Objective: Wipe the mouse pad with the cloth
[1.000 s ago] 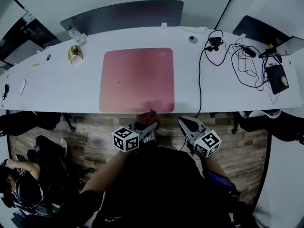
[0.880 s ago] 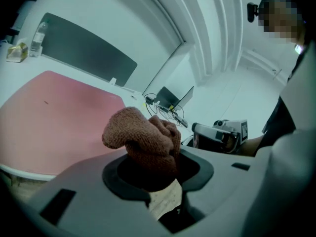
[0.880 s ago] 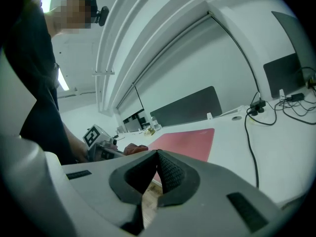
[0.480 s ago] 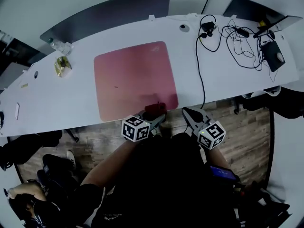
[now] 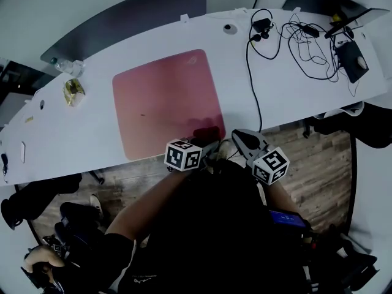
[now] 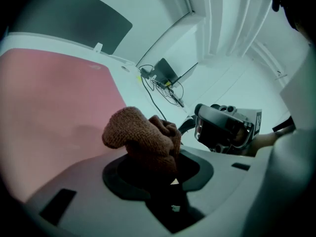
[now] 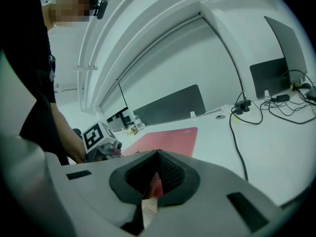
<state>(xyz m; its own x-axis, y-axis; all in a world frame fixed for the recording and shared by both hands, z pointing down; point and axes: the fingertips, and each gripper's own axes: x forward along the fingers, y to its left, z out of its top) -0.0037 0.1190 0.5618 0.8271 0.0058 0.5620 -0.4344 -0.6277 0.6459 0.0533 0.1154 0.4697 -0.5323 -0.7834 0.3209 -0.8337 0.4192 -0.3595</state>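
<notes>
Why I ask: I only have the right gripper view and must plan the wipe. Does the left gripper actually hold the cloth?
Observer: Yes. The left gripper view shows the left gripper shut on the bunched brown cloth.
Operator: Where is it over the mouse pad?
Observer: In the head view, the cloth is at the near right corner of the mouse pad. I cannot tell whether they touch.
Operator: And my right gripper?
Observer: The right gripper is at the near edge of the table, mostly over the wooden floor, beside the left one.
</notes>
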